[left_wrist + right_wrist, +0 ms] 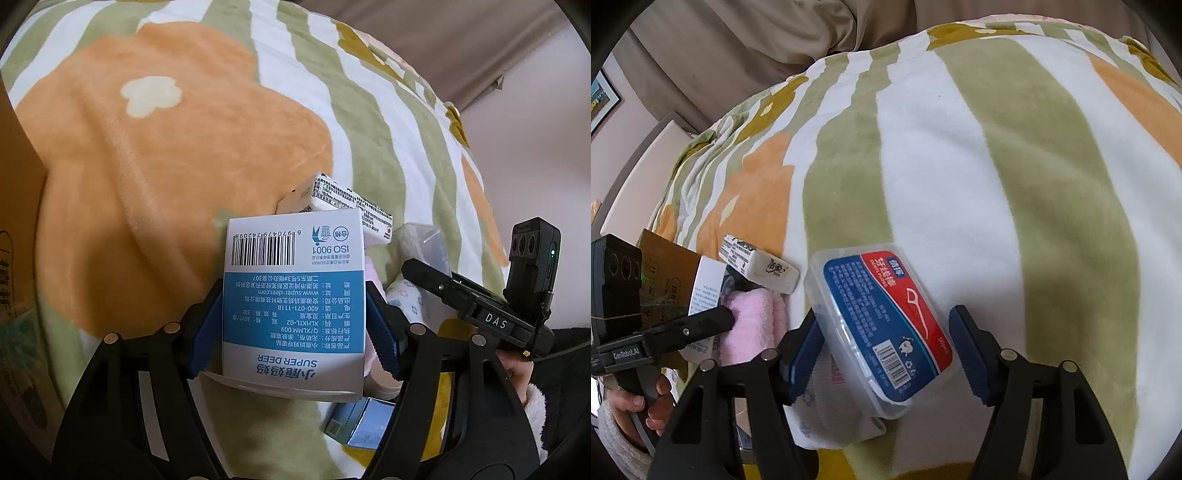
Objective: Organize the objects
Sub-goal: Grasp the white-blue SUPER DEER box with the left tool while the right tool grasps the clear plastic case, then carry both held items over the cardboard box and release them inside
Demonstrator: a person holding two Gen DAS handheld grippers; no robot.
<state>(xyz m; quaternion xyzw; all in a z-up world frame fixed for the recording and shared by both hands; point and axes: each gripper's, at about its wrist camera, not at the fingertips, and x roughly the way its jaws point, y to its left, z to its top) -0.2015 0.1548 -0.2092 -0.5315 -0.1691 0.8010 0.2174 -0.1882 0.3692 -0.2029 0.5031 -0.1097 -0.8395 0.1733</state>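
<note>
left gripper [293, 325]: my blue pads are clamped on both sides of the white-and-blue Super Deer box [293, 295], so it's held tight, lifted off the blanket [147, 166], label upside down from my view

beyond the left jaws: tissue pack [351, 206] just past the box's far edge, a clear plastic case partly hidden to its right

under the left jaws: small blue box [360, 424] down on the blanket, peeking out below the held one

right gripper [886, 347]: jaws spread wide, gripping nothing

floss pick box [886, 325]: clear tub with red-and-blue label, lying tilted between my right pads; it looks up against the left pad, with a clear gap to the right one

left of the right jaws: pink towel [753, 325] and the tissue pack [761, 269] just beyond it, both on the blanket [960, 184]

under the floss box: white patterned pouch, partly covered
</note>
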